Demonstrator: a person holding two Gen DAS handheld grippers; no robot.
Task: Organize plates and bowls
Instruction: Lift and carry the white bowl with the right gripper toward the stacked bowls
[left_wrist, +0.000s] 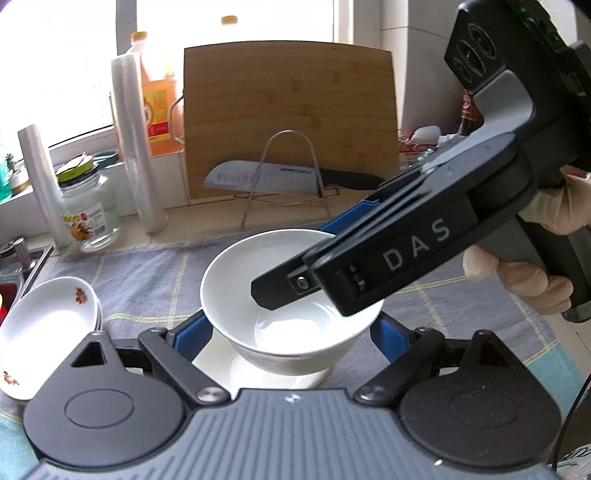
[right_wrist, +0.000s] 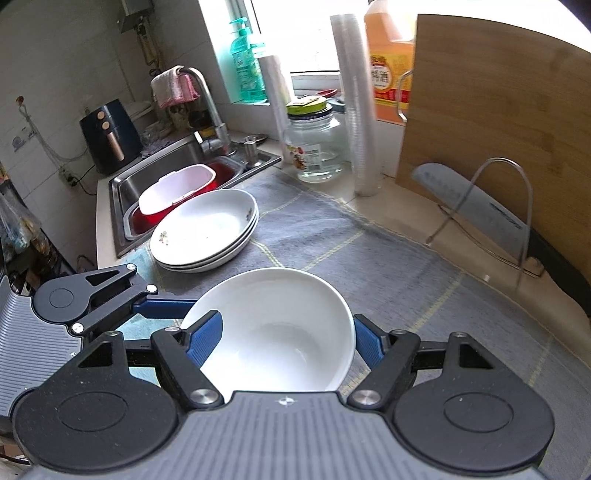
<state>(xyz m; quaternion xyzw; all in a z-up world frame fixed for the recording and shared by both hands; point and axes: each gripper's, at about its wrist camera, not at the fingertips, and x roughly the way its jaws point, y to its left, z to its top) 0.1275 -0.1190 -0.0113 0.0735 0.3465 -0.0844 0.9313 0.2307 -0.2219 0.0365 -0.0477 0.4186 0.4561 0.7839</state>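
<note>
At the far left we see the stack of plates (left_wrist: 48, 332) gathered on the grey cloth (left_wrist: 147, 273) beside the sink (right_wrist: 122, 184), so that part looks done. The bowl (left_wrist: 280, 280) is in the middle and not yet put away. It sits between the blue pads of the left claw (left_wrist: 291, 328), which is partly closed and appears to press on its sides. To the right, the right claw (left_wrist: 295, 258) is closed about as tight as it goes on the bowl's wall, with one finger inside and one outside the rim. By our reckoning, what remains is setting this bowl down in its place; we see no other loose dishes.

The left view alone shows a flat white piece (left_wrist: 277, 373) under the bowl, and we cannot tell whether it is a plate or the bowl's foot. It also shows the gloved hand (left_wrist: 535, 280). The right view alone shows that the stack has three plates.
</note>
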